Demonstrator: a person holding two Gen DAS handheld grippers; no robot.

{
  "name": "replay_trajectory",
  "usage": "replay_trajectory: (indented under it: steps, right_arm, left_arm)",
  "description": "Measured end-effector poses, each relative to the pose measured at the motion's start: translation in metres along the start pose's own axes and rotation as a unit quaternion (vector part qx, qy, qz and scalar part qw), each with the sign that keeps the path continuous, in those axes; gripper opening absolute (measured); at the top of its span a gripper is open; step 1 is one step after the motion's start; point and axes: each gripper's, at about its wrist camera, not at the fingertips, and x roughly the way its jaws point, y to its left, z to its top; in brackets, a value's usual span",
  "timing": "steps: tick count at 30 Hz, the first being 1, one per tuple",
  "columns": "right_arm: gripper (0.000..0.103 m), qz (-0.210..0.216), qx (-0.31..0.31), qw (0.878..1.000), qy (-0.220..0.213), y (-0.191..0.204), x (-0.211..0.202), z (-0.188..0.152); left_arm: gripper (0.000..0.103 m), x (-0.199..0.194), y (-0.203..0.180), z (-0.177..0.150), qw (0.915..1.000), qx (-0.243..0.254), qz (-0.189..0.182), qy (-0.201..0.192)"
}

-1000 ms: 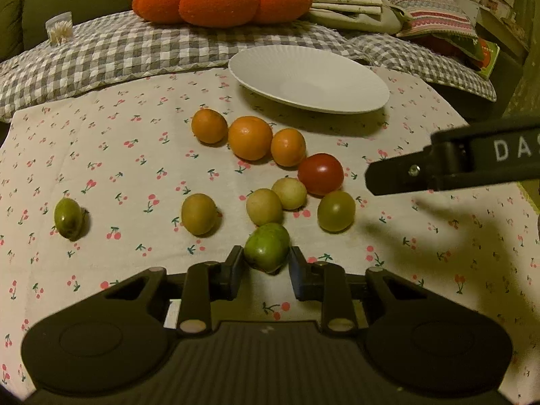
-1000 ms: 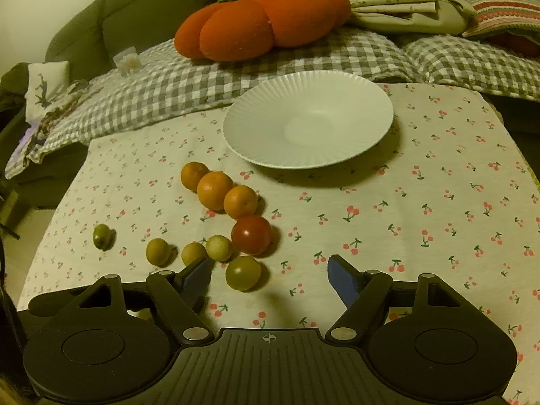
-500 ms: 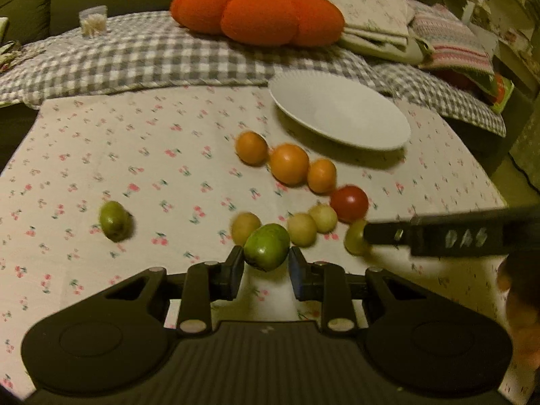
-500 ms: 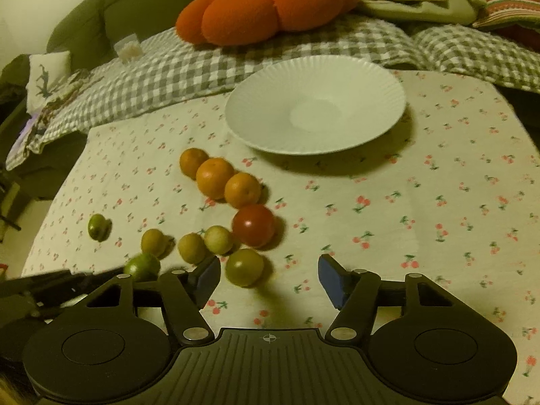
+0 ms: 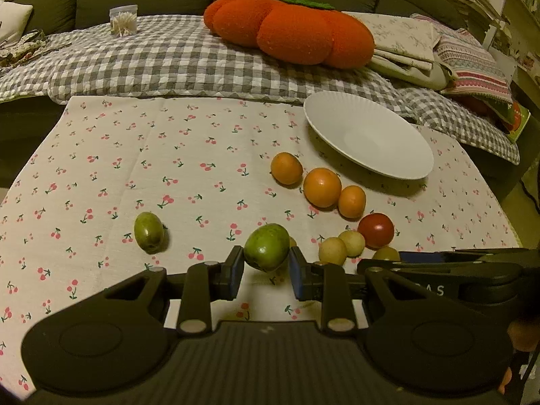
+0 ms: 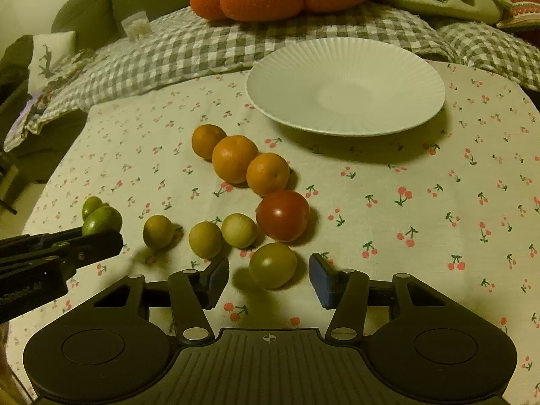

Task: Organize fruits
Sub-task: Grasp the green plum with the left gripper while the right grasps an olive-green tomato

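left gripper [image 5: 266, 271]: clamped on green fruit [image 5: 266, 247]
right gripper [image 6: 269, 281]: jaws apart, olive tomato [image 6: 272, 265] dead ahead between tips

Both grippers, left gripper [image 5: 265, 275] & right gripper [image 6: 269, 281], look alike: matte black plastic bodies w/ ribbed centre panel, two round discs at the sides, silver pivot pins on angled black finger arms, blue pads [image 6: 320, 283] at the tips, white lettering partly legible on the side.
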Motion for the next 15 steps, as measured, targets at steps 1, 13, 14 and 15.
replay_trajectory:
  steps: [1, 13, 14, 15]
  right_arm:
    - [0.047, 0.000, 0.000, 1.000, -0.001, 0.0001, 0.0001, -0.0001]
    - [0.028, -0.009, -0.002, 1.000, -0.007, 0.0017, 0.0035, 0.0008]
    - [0.028, -0.009, -0.002, 1.000, -0.007, 0.0018, 0.0030, 0.0008]
    - [0.028, -0.009, -0.002, 1.000, -0.007, 0.0023, 0.0023, 0.0006]
  left_arm:
    - [0.027, -0.0002, 0.0000, -0.0001, 1.0000, -0.001, 0.001, 0.000]
    - [0.027, -0.0011, -0.0026, 0.0001, 0.9999, 0.005, 0.006, -0.007]
    - [0.027, -0.0014, -0.0027, 0.0001, 0.9999, 0.006, 0.007, -0.008]
    - [0.027, -0.0016, -0.0030, 0.0003, 0.9999, 0.006, 0.006, -0.008]
